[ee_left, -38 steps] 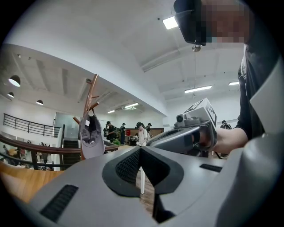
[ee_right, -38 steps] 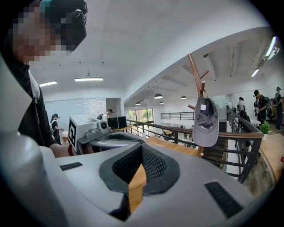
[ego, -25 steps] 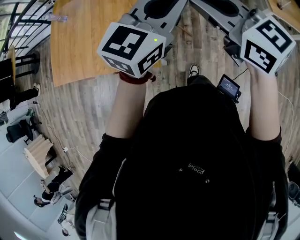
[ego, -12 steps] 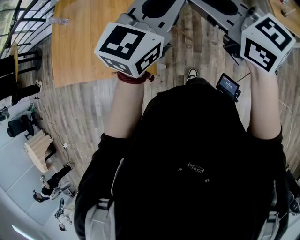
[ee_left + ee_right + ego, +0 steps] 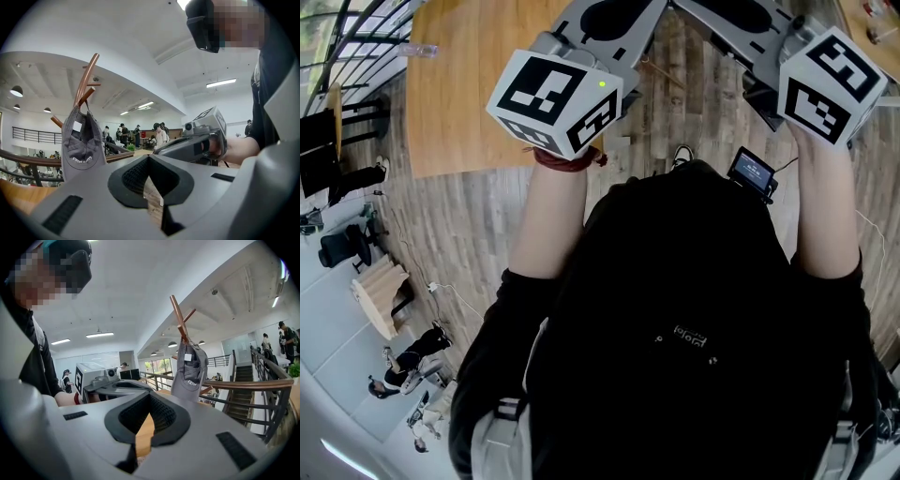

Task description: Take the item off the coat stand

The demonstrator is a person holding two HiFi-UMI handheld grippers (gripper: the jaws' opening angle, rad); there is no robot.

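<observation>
Left gripper view, entry one: your left gripper (image 5: 150, 161), jaws clenched together, nothing between them. Right gripper (image 5: 151, 397): likewise closed and empty.

Task item: one grey baseball cap (image 5: 82, 140), hanging inside-out-facing from a peg of the wooden coat stand (image 5: 87, 77). It sits ahead of both tools and apart from them, up and to the left of your left jaws, up and to the right of your right jaws. Neither tool touches it.

Step in hand, as judged: the approach; the cap is not yet taken. The next move calls for you to bring one tool close, part its jaws, close them on the cap's edge, then lift until it clears the upturned peg.

Surroundings:
- Wooden table (image 5: 469, 84), below and ahead of your left tool.
- Curved railing (image 5: 243, 385), beyond the stand to the right of your right tool.
- Staircase (image 5: 243, 373), farther back.
- People, well behind the stand.

Likely hindrances: the neighbouring pegs above the cap, and your two tools riding side by side, close enough to crowd each other.
</observation>
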